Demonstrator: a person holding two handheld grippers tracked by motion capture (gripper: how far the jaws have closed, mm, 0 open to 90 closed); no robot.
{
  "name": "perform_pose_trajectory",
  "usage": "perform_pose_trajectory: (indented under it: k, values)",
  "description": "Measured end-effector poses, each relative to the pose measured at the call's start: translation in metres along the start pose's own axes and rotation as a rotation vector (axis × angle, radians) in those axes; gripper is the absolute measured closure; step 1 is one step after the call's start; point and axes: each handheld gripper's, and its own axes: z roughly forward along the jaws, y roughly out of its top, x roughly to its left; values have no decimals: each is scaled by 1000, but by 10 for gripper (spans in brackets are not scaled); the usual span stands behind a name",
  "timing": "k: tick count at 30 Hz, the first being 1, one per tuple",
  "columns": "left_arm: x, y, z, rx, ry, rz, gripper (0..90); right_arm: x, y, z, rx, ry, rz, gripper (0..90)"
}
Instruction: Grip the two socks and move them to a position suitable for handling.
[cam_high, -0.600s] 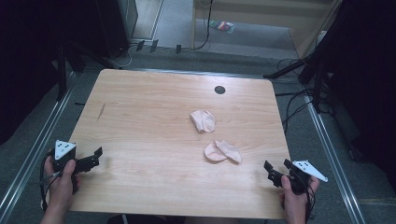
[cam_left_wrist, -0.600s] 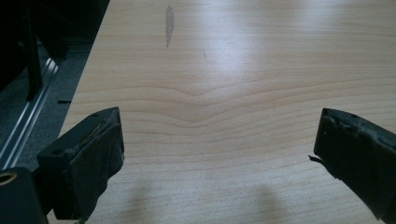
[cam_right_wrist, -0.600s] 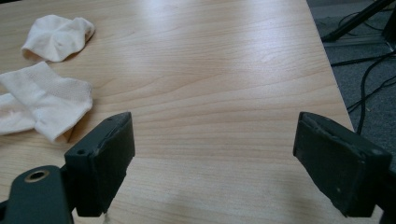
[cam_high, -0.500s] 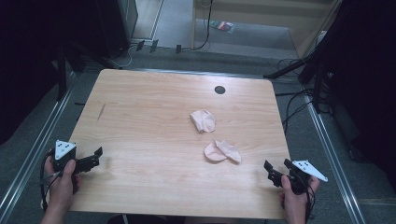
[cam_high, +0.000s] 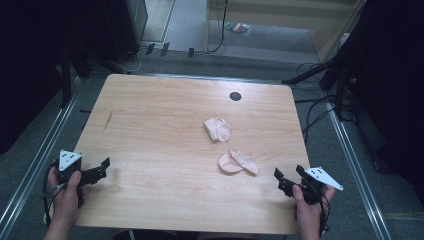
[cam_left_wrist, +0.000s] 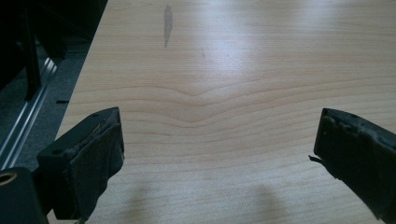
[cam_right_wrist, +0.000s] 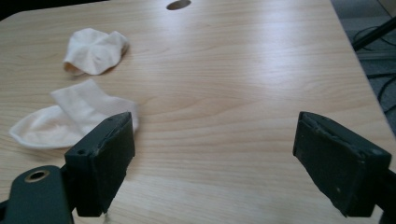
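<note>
Resting at the near corners of the wooden counter (cam_high: 165, 125), the left gripper (cam_high: 102, 169) and the right gripper (cam_high: 280, 179) both stand with jaws wide apart and nothing between them. Two pale pink socks lie right of centre: the far sock (cam_high: 217, 128), bunched into a rounded lump, and the near sock (cam_high: 238, 162), flattened, close to the first but apart from it. In the right gripper view the near sock (cam_right_wrist: 70, 120) is partly hidden behind one jaw, its lower end cut off from sight, while the far sock (cam_right_wrist: 95, 51) lies clear beyond it. A dark round hole (cam_high: 235, 96) marks the counter's far side. The left gripper view takes in bare wood and a faint grey smudge (cam_left_wrist: 167, 23)
</note>
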Motion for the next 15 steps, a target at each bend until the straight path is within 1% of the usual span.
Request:
perform_pose_trajectory:
  k: [2,5,9,12,15]
  values:
    - [0,0,0,1,1,0,20,7,3,3,-3,12,-12,131]
    - [0,0,0,1,2,1,20,19,9,5,-21,54,-2,130]
    - [0,0,0,2,0,2,20,38,16,8,-39,100,-25,130]
    - [0,0,0,2,0,3,20,50,17,13,-29,123,-46,130]
    - [0,0,0,3,-1,3,20,60,17,18,-8,143,-48,131]
